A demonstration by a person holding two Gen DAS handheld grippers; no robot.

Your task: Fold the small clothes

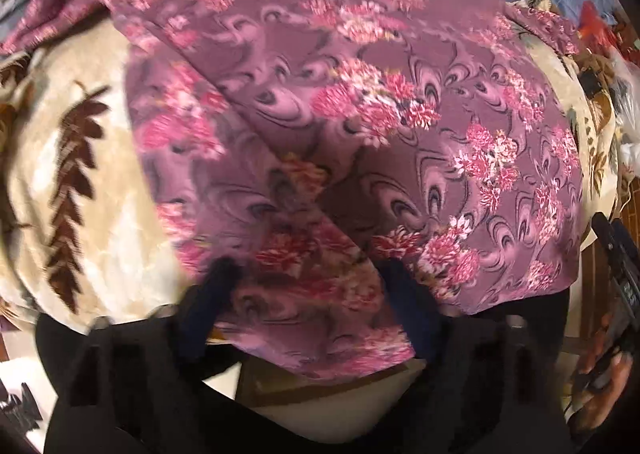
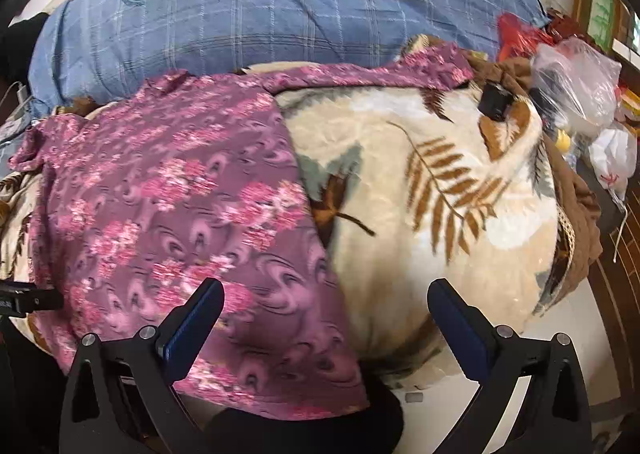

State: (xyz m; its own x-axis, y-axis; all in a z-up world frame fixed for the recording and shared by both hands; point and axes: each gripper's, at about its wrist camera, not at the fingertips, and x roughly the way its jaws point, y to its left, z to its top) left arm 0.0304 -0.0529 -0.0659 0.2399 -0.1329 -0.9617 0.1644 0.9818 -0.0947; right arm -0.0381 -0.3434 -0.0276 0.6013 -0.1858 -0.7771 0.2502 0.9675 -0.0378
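Lengthwise, the purple floral-print cotton garment [image 2: 168, 214] runs from the near bed edge toward the blue checked quilt [image 2: 260, 6], lying on the cream leaf-patterned plush blanket [image 2: 440, 182]. Left tongs [image 1: 308, 274] straddle a blurred near fold; contact is unclear. Right tongs [image 2: 326, 294] stand wide apart, empty. The garment's near hem is hidden.

Left tongs [image 1: 308, 286] half-spread, right tongs [image 2: 326, 294] wide apart.
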